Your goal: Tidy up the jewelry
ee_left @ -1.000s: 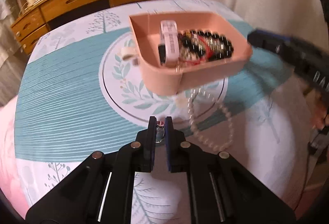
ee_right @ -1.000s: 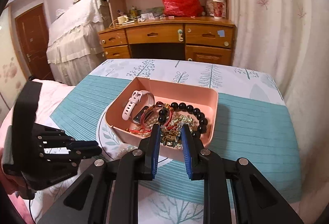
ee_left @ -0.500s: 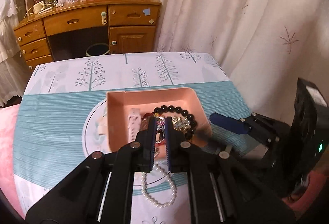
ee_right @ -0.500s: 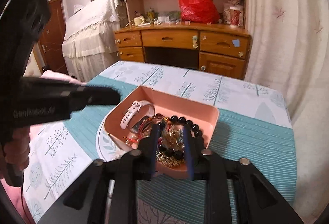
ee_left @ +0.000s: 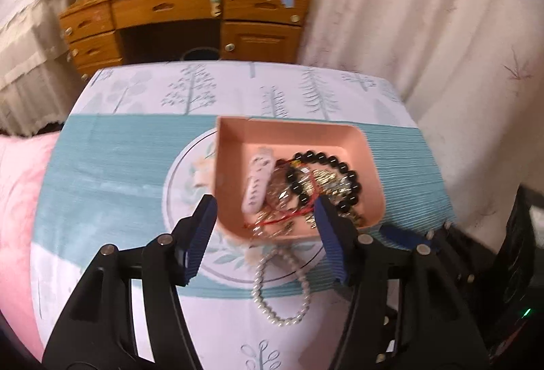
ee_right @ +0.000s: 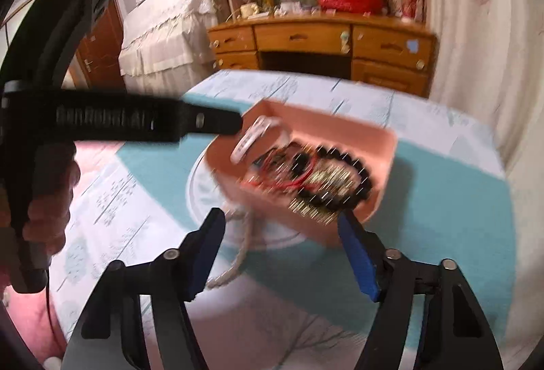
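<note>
Left claw (ee_left: pixel 263 217): jaws are opening, nothing between them, above the near edge of the pink tray (ee_left: pixel 234 166).
Right claw (ee_right: pixel 282 227): jaws are opening, empty, near the tray.
Pearl bracelet (ee_left: pixel 282 288): lies on the desk (ee_left: pixel 102 172), just before the tray.
Handling: light, limp, beads slippery; probably best to pinch one strand across the loop.
</note>
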### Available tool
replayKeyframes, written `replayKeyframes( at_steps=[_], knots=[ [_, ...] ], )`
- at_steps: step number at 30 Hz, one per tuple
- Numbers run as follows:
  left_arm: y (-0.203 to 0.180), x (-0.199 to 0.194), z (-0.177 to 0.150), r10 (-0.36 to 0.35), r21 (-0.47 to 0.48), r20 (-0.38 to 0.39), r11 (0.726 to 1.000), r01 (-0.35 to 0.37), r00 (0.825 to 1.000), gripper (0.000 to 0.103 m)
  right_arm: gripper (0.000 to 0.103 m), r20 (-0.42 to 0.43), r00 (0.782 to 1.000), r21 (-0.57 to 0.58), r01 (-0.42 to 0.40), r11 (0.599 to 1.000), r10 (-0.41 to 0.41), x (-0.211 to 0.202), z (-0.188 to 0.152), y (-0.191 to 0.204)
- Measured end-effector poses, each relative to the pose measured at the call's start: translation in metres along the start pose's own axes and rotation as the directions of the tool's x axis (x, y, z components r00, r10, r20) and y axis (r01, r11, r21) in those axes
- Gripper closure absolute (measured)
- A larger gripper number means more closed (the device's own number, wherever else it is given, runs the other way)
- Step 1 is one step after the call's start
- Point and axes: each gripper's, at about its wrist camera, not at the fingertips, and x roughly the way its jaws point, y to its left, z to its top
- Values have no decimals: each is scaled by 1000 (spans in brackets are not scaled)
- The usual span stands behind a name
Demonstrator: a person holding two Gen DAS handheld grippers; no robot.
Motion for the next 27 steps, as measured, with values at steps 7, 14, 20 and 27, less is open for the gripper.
replayKeyframes(
  at_steps=[7, 14, 20, 27],
  knots=[
    [33, 1, -23, 63, -70, -70, 995, -68, 996, 45, 71, -157, 986, 27, -44, 999, 47, 35, -26, 29],
    [57, -9, -39, 115, -88, -84, 989, -122, 990, 45, 79, -186, 982, -37, 23, 999, -30, 51, -32, 53],
    [77, -13, -46, 113, -111, -96, 986, -124, 989, 45, 95, -194, 976, -31, 98, 995, -102, 63, -29, 59],
    [94, -16, -53, 112, -81, -106, 989, -121, 988, 45, 95, -163, 987, 28, 12, 1000, -7, 62, -12, 63]
  ],
)
